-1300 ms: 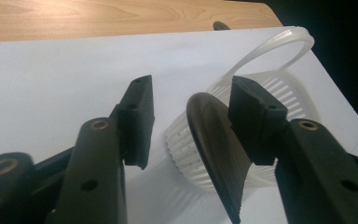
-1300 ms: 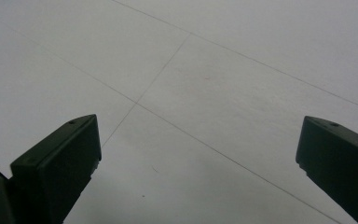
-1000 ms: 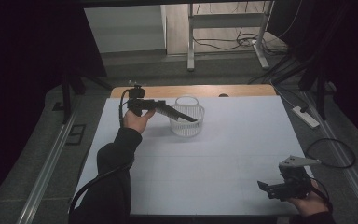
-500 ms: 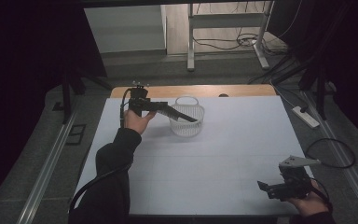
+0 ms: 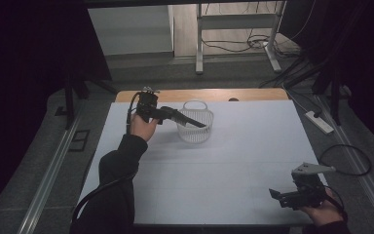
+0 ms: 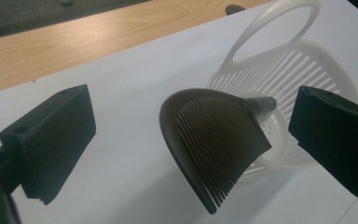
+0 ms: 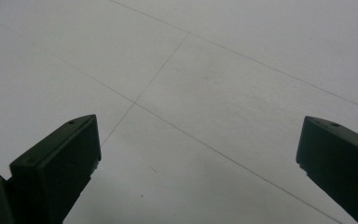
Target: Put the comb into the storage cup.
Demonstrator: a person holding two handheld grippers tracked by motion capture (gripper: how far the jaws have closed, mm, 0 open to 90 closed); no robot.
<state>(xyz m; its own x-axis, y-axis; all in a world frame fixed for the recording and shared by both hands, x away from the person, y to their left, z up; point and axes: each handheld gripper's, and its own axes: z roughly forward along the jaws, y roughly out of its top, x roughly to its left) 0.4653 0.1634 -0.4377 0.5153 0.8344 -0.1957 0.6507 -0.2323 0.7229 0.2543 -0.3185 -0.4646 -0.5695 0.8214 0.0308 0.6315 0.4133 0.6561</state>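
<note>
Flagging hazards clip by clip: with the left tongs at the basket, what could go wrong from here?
1. The dark slotted scoop leans over the basket rim, free of the left tongs, whose jaws have just been opening; it may slide out onto the table.
2. Pulling the tongs back could clip the scoop or tip the light basket.
3. The right tongs sit open far away, too distant to steady anything.
</note>
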